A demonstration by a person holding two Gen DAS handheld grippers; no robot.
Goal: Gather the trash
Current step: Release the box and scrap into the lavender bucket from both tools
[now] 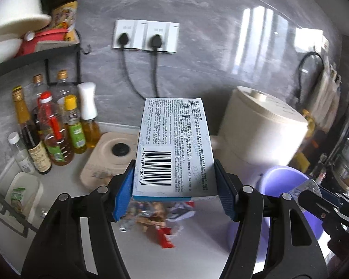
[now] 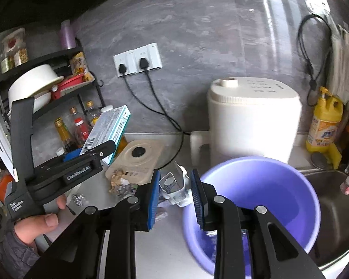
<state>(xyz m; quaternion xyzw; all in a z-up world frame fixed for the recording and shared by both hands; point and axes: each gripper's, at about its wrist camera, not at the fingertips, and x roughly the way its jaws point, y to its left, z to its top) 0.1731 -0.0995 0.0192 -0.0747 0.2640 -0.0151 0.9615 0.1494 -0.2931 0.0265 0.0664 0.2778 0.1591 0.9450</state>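
My left gripper (image 1: 175, 186) is shut on a white and teal cardboard box (image 1: 172, 148) with a barcode, its blue pads pressing both long sides. The box hangs above a pile of crumpled wrappers (image 1: 156, 218) and a red wrapper (image 1: 166, 239) on the counter. In the right wrist view a hand carries that gripper and the box (image 2: 109, 125) at the left. My right gripper (image 2: 175, 197) is shut on a crumpled white carton (image 2: 174, 187), just left of a purple basin (image 2: 267, 186). The basin's rim (image 1: 281, 176) also shows low on the right in the left wrist view.
A white rice cooker (image 2: 251, 116) stands behind the basin, with a steel sink (image 2: 332, 209) and a yellow detergent bottle (image 2: 323, 123) to the right. Several oil bottles (image 1: 53, 134) and a black shelf (image 1: 35, 55) fill the left. A beige kitchen scale (image 1: 111, 153) lies by the wall.
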